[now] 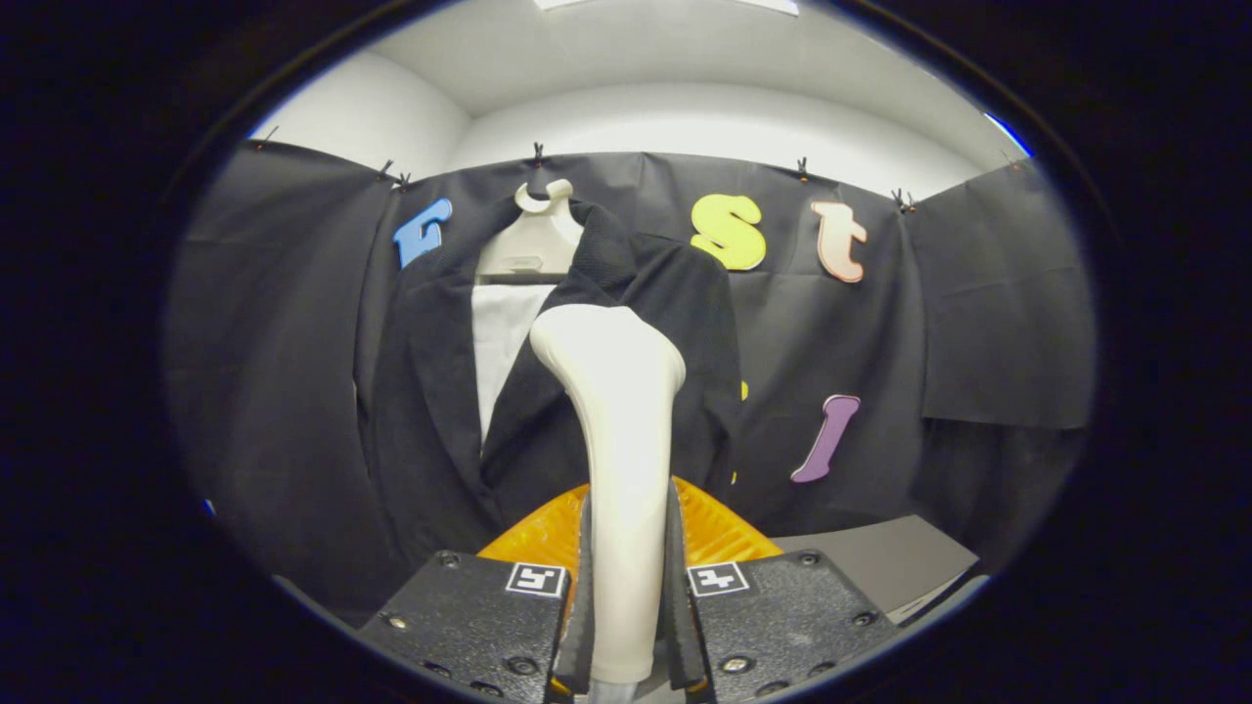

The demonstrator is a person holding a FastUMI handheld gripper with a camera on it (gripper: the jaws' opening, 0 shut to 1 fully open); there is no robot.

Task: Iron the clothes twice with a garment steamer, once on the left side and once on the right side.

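Observation:
A white garment steamer stands upright between my fingers, and my gripper is shut on its handle. Its rounded head reaches up in front of a black jacket with a white lining, which hangs on a white hanger against the booth's wall. The steamer head sits over the jacket's right half, just below the collar; whether it touches the cloth I cannot tell. An orange ribbed part shows behind the handle, just above my fingers.
A grey tabletop lies low to the right beyond my fingers. Black cloth walls close in on both sides and behind the jacket. White wall and ceiling show above the cloth.

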